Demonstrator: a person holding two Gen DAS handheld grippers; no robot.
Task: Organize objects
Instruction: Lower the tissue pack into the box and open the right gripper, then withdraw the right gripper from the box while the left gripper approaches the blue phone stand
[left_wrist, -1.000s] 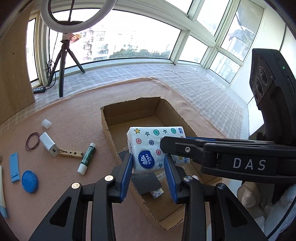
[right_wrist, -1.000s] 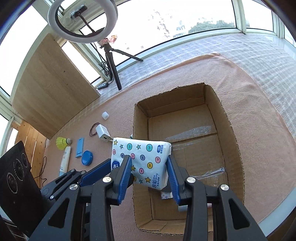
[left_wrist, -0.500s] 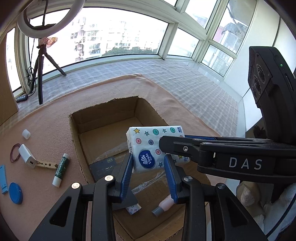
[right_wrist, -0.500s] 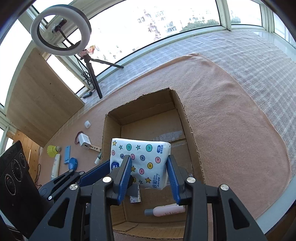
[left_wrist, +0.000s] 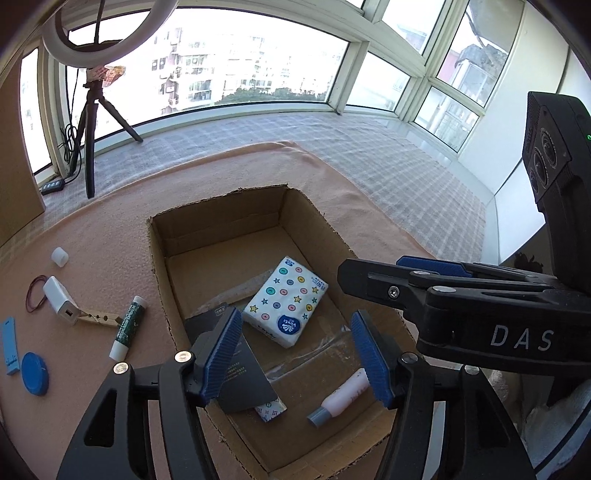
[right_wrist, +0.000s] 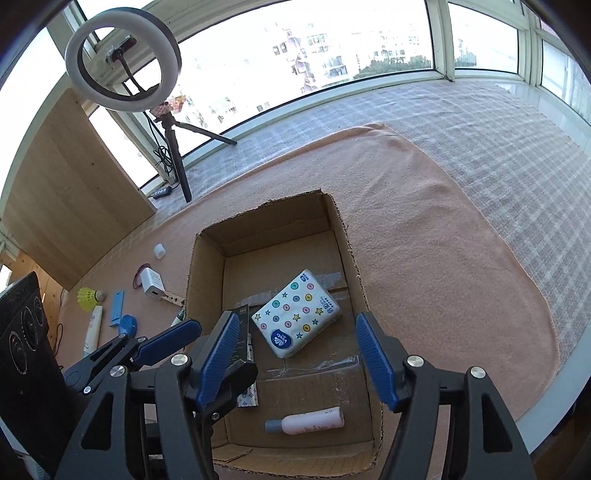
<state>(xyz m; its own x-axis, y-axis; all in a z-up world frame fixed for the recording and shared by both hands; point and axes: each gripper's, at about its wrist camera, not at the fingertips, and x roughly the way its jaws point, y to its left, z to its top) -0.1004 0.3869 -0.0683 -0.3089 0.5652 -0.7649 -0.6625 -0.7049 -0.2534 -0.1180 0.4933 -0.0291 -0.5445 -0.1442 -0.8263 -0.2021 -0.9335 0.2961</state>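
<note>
A white tissue pack (left_wrist: 286, 301) (right_wrist: 295, 314) printed with stars and dots lies flat on the floor of the open cardboard box (left_wrist: 159, 258) (right_wrist: 207, 273). My left gripper (left_wrist: 295, 315) hovers above it with its jaws opening; the blue pads touch nothing. My right gripper (right_wrist: 297, 318) hangs over the same spot, its jaws also opening and nothing pressed between them. In the left wrist view the right gripper's black arm (left_wrist: 480, 306) crosses from the right.
In the box also lie a pink bottle (left_wrist: 341, 398) (right_wrist: 306, 421), a black booklet (left_wrist: 240, 376) and a small patterned packet (left_wrist: 271, 410). Left of the box: glue stick (left_wrist: 127, 326), white charger (left_wrist: 61, 301), clothespin (left_wrist: 98, 317), blue lid (left_wrist: 35, 373), shuttlecock (right_wrist: 88, 297). A ring-light tripod (right_wrist: 173, 147) stands behind.
Both grippers held the tissue pack together and carried it over the box. Their jaws have now spread, and the pack has dropped onto the box floor.
</note>
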